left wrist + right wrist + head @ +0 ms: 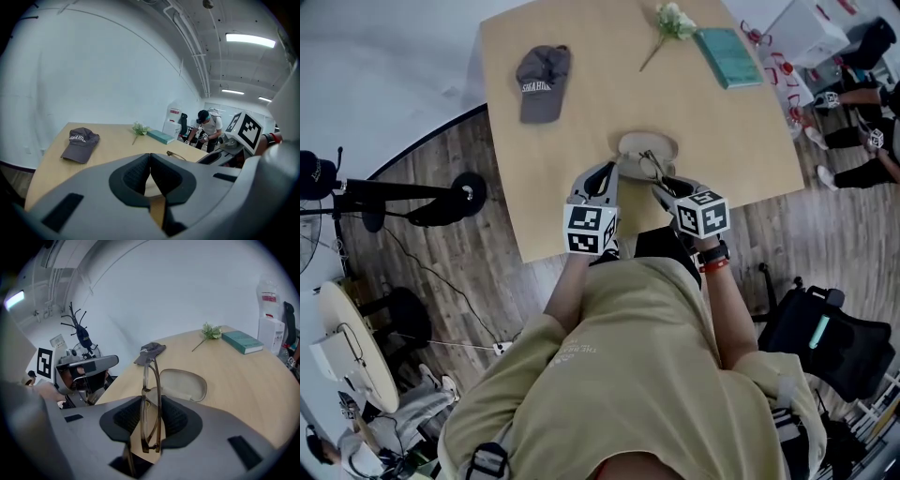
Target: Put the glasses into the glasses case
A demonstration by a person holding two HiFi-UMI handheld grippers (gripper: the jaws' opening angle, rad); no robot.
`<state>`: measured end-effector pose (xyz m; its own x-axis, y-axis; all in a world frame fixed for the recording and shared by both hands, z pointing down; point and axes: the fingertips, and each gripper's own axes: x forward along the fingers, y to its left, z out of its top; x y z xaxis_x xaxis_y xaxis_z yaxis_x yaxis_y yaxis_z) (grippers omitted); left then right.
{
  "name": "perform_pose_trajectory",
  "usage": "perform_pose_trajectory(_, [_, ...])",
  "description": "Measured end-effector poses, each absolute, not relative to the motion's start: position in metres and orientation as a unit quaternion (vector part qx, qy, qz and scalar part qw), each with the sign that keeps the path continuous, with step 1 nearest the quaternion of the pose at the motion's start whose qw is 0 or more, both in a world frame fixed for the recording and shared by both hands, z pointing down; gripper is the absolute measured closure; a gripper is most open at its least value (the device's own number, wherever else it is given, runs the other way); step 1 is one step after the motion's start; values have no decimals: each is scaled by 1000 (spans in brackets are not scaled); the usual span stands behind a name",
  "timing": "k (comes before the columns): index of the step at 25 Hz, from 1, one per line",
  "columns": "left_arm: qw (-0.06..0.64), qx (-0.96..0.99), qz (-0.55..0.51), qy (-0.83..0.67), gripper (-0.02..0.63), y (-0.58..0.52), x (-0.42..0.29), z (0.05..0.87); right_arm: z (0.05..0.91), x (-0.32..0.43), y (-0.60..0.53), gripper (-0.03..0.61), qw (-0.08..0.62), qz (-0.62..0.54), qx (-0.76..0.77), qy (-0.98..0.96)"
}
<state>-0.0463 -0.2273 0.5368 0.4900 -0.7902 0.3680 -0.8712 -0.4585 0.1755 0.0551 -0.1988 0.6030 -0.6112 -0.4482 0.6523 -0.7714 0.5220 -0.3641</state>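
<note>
Holding the glasses point(158, 380) edge-on in the right gripper point(151, 404) fingers and pointing their long axis ahead at the open glasses case point(183, 383), lying just beyond on the table point(243, 380); pressing the left gripper point(150, 168) fingers together, empty.

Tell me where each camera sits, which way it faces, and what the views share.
Head view: on the person's head, looking steeply down at the table; shows shirt, both forearms, left gripper, right gripper.
Left gripper view: on the left gripper, looking along its closed jaws across the table toward the cap; right gripper at its right.
Right gripper view: on the right gripper, looking along jaws clamped on the glasses toward the open case.
Shared: both gripper views show cap, flower and book.
</note>
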Motion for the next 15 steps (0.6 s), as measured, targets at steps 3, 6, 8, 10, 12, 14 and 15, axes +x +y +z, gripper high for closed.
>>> perform_pose_trajectory(3, [180, 840, 120, -497, 591, -236, -53, 545, 608, 52, -210, 439, 256, 328, 347, -840])
perform_pose_trajectory(6, [185, 838, 125, -498, 591, -243, -54, 551, 612, 52, -220, 439, 272, 323, 324, -847])
perform_pose_trajectory(8, [188, 838, 128, -496, 591, -247, -52, 554, 616, 52, -226, 440, 287, 322, 301, -850])
perform_pose_trajectory(10, [192, 837, 130, -496, 591, -250, -52, 557, 620, 52, -231, 442, 300, 328, 282, -850])
perform_pose_trajectory(12, [195, 835, 133, -496, 591, -252, -52, 560, 623, 53, -236, 443, 309, 335, 266, -849])
perform_pose_trajectory(14, [197, 834, 136, -496, 591, -254, -53, 563, 626, 52, -241, 443, 323, 333, 248, -850])
perform_pose_trajectory(15, [198, 834, 137, -497, 591, -254, -53, 564, 627, 52, -243, 444, 331, 328, 237, -852])
